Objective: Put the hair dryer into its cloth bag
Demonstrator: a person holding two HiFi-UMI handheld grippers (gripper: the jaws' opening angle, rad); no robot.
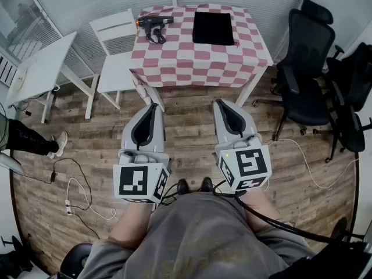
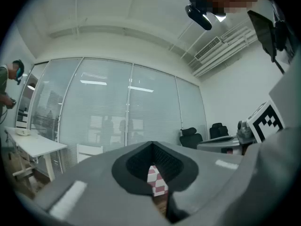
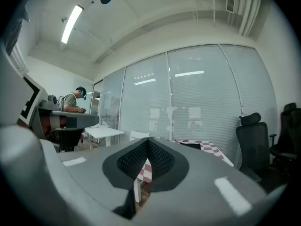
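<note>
The black hair dryer (image 1: 153, 24), its cord coiled beside it, lies at the far left of the red-and-white checkered table (image 1: 197, 60). The flat black cloth bag (image 1: 213, 28) lies at the table's far middle, apart from the dryer. My left gripper (image 1: 152, 105) and right gripper (image 1: 219, 102) hang side by side over the wooden floor, well short of the table. Both are shut with nothing in them. In the left gripper view the left gripper (image 2: 151, 143) has its jaws meeting at the tips; the right gripper (image 3: 148, 139) looks the same in its own view.
A white chair (image 1: 116, 45) stands left of the table, with a white side table (image 1: 40, 68) further left. Black office chairs (image 1: 308, 68) crowd the right. Cables and a power strip (image 1: 68, 205) lie on the floor. A person's leg (image 1: 29, 141) is at the left edge.
</note>
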